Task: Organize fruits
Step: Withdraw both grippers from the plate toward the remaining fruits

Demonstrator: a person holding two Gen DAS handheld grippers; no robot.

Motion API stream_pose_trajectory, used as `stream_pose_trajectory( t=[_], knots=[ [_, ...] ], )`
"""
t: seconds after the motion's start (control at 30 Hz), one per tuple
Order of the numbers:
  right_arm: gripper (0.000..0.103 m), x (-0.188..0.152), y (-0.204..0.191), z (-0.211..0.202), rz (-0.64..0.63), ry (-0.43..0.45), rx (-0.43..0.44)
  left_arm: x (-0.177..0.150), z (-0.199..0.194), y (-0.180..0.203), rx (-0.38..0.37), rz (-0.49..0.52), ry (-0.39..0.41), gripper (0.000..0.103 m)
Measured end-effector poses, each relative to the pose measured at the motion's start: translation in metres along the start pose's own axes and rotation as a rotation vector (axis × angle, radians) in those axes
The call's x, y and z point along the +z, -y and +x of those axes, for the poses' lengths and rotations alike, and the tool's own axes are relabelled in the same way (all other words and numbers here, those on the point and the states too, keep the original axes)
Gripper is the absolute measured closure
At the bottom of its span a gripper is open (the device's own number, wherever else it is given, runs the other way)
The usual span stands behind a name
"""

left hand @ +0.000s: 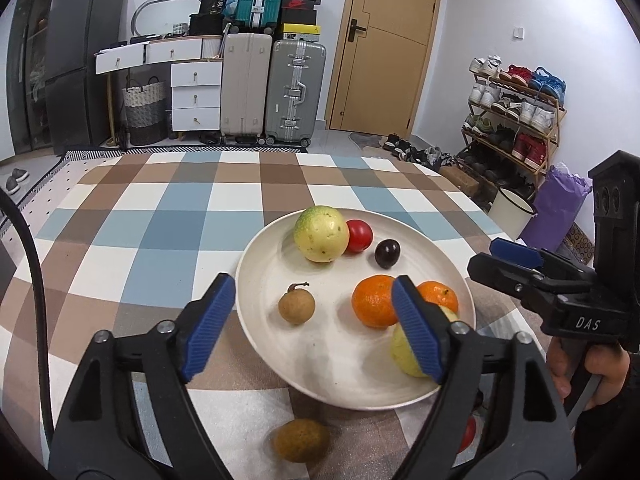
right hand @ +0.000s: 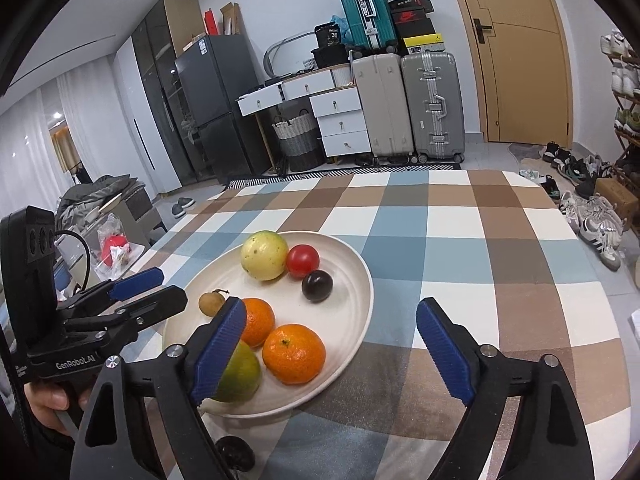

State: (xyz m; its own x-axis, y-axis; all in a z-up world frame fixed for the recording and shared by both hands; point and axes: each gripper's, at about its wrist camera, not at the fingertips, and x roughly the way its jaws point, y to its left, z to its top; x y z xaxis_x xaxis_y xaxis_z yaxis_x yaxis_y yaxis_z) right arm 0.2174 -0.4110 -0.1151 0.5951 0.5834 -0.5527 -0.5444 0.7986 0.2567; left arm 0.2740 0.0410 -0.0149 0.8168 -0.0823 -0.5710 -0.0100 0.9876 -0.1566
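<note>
A white plate point(left hand: 332, 356) on the checked tablecloth holds a large yellow-green fruit point(left hand: 321, 234), a red tomato point(left hand: 359, 235), a dark plum point(left hand: 387, 253), a longan point(left hand: 296, 306), two oranges point(left hand: 374, 301) point(right hand: 294, 353) and a greenish fruit point(right hand: 240, 376) at its near rim. Another longan point(left hand: 301, 439) and a dark fruit point(right hand: 236, 454) lie on the cloth in front of the plate. My left gripper point(left hand: 313, 281) hangs open over the plate's near left side, holding nothing. My right gripper point(right hand: 331, 305) stands open above the plate's right rim, also holding nothing.
The checked tablecloth point(right hand: 460, 248) stretches beyond and to the right of the plate. A red object point(left hand: 468, 434) shows partly behind my left gripper's right finger. Suitcases point(left hand: 296, 88), drawers, a fridge, a door and a shoe rack point(left hand: 516, 120) stand past the table's far edge.
</note>
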Motion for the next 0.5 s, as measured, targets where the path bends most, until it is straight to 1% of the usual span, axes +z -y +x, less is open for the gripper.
stream_pose_trajectory(
  t=[0.07, 0.13, 0.2, 0.27, 0.3, 0.37, 0.5],
  knots=[
    [0.012, -0.001, -0.001, -0.002, -0.005, 0.004, 0.002, -0.002, -0.003, -0.001, 0.014, -0.003, 0.000, 0.020],
    [0.007, -0.002, -0.001, -0.005, -0.008, 0.010, 0.008, -0.004, -0.005, -0.001, 0.020, -0.009, -0.001, 0.017],
    [0.004, -0.003, -0.001, -0.007, -0.012, 0.022, 0.011, -0.007, -0.008, -0.001, 0.018, -0.009, 0.003, 0.013],
    [0.002, -0.004, -0.002, -0.011, -0.017, 0.031, 0.010, -0.010, -0.013, 0.001, 0.021, -0.003, 0.012, 0.006],
    [0.001, -0.005, -0.003, -0.012, -0.020, 0.033, 0.007, -0.011, -0.017, 0.001, 0.025, 0.002, 0.021, 0.001],
    [0.001, -0.006, -0.004, -0.014, -0.023, 0.030, 0.002, -0.015, -0.024, 0.002, 0.029, 0.009, 0.036, 0.001],
    [0.001, -0.011, -0.006, -0.020, -0.029, 0.028, -0.011, -0.020, -0.033, -0.002, 0.035, -0.010, 0.032, 0.001]
  ],
)
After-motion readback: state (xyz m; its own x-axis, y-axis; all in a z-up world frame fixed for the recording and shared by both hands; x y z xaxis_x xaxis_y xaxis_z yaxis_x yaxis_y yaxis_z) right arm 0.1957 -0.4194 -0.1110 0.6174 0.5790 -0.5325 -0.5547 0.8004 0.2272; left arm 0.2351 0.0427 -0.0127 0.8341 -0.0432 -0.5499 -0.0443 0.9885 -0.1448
